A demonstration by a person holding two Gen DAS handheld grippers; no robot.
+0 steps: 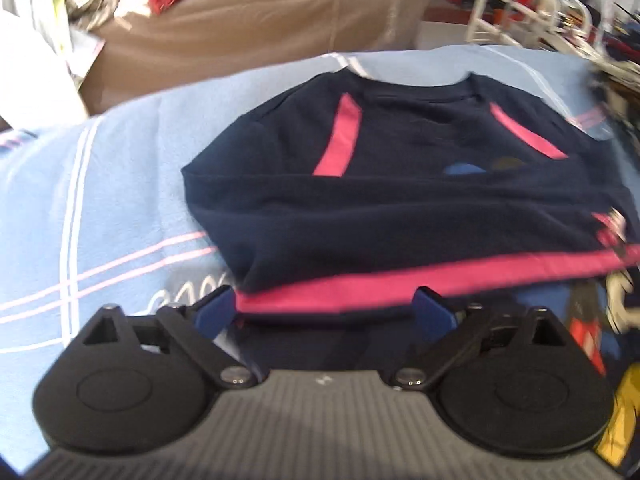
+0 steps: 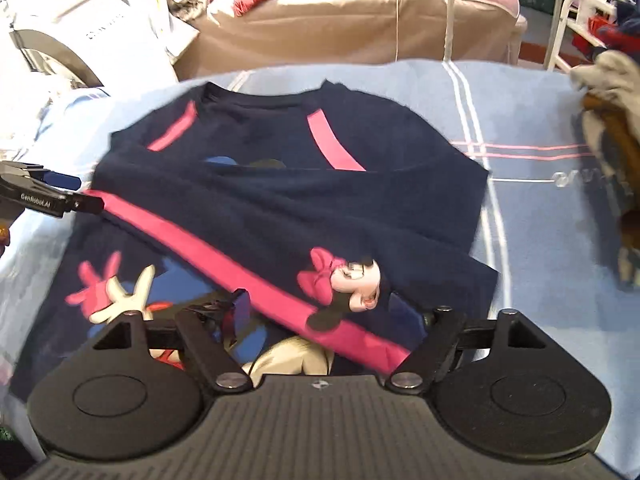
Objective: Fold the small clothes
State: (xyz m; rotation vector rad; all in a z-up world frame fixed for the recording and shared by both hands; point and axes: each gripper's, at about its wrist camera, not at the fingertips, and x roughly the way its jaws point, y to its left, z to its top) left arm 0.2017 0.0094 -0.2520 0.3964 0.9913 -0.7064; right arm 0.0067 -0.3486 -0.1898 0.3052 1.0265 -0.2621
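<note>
A small navy top (image 1: pixel 400 200) with pink stripes and a cartoon mouse print (image 2: pixel 352 280) lies on a light blue sheet (image 1: pixel 100 200), its sleeves folded across the body. My left gripper (image 1: pixel 326 308) is open, its blue fingers (image 1: pixel 216 308) straddling the pink hem at the near edge. It also shows at the left edge of the right wrist view (image 2: pixel 60 192). My right gripper (image 2: pixel 336 312) is open over the near right part of the top (image 2: pixel 280 200), with cloth lying between its fingers.
A tan covered bed (image 2: pixel 340 20) with red clothes stands behind. A white rack (image 1: pixel 516 4) is at the back right. A pile of grey and brown clothes (image 2: pixel 612 140) lies on the sheet at the right. A white appliance (image 2: pixel 80 20) stands at the back left.
</note>
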